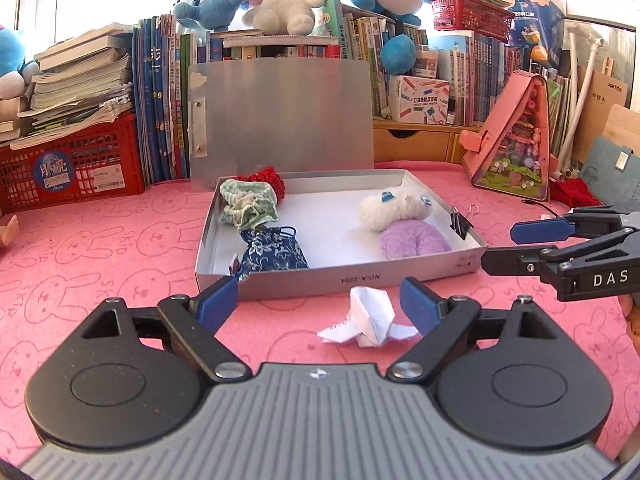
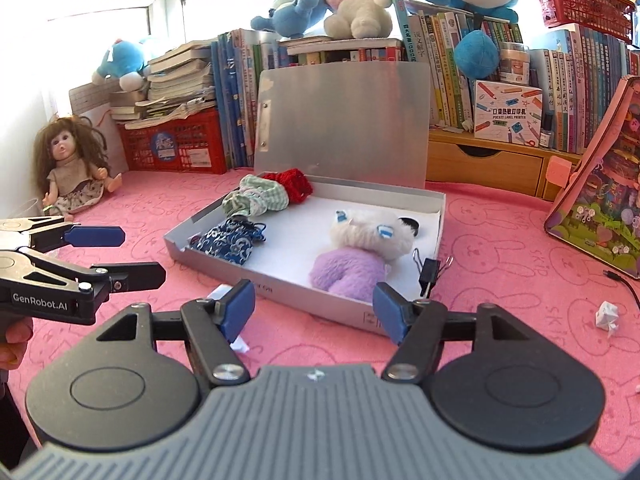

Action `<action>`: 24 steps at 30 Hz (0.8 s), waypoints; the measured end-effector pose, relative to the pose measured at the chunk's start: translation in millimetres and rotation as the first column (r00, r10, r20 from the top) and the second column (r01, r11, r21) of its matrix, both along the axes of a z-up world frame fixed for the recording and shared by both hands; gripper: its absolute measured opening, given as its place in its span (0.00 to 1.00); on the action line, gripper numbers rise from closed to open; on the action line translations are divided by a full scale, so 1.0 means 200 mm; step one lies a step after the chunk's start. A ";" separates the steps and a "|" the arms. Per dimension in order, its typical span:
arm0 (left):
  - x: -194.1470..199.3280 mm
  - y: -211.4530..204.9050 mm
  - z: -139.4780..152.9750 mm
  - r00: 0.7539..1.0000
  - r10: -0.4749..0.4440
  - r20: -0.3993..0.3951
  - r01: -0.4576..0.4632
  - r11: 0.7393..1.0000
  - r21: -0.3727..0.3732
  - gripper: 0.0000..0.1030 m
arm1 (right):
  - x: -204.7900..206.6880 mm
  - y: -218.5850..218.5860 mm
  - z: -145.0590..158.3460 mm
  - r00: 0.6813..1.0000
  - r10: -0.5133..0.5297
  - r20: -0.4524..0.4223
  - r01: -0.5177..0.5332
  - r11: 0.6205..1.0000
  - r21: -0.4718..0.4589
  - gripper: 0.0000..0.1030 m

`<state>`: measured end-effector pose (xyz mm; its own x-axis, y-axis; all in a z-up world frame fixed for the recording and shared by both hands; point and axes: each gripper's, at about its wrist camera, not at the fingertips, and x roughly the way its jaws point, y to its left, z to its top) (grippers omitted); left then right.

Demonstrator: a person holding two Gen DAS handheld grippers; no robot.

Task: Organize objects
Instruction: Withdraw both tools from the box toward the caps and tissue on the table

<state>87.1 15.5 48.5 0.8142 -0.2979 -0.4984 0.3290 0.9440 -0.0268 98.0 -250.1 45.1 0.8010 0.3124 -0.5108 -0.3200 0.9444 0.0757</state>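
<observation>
Box (image 1: 340,276) faces both grippers (image 1: 318,304), jaws apart, empty.

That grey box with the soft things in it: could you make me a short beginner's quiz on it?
1. True or false: the grey box has its lid shut.
2. What sits clipped on its right wall? A) binder clip B) doll C) book
3. Fill in: the folded paper lies ___ the box, between the left tongs' open fingers.

Key: 1 false, the lid stands up. 2 A, the binder clip. 3 outside.
</observation>
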 end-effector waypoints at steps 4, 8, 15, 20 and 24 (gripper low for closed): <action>-0.12 0.03 -0.05 1.000 -0.007 -0.006 0.007 1.000 -0.002 0.88 | -0.13 0.02 -0.06 0.998 0.058 -0.003 -0.058 0.997 -0.047 0.79; -0.22 0.04 -0.11 1.000 -0.012 -0.019 0.012 1.000 0.006 0.88 | -0.23 0.03 -0.12 0.993 0.112 -0.031 -0.114 0.992 -0.059 0.81; -0.35 0.08 -0.17 0.999 -0.014 -0.033 0.013 1.000 -0.014 0.89 | -0.36 0.06 -0.19 0.979 0.197 -0.049 -0.200 0.978 -0.064 0.85; -0.41 0.09 -0.22 0.999 -0.019 -0.040 0.019 1.000 -0.008 0.89 | -0.40 0.09 -0.21 0.970 0.236 -0.053 -0.240 0.968 -0.073 0.85; -0.44 0.09 -0.27 0.999 -0.015 -0.049 0.014 1.000 -0.005 0.89 | -0.41 0.13 -0.24 0.966 0.251 -0.057 -0.256 0.960 -0.116 0.85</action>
<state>-1.2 33.8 -5.7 0.7843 -0.3117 -0.5363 0.3407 0.9390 -0.0474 15.3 -224.4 -3.5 0.6809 0.4363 -0.5882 -0.5495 0.8353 -0.0166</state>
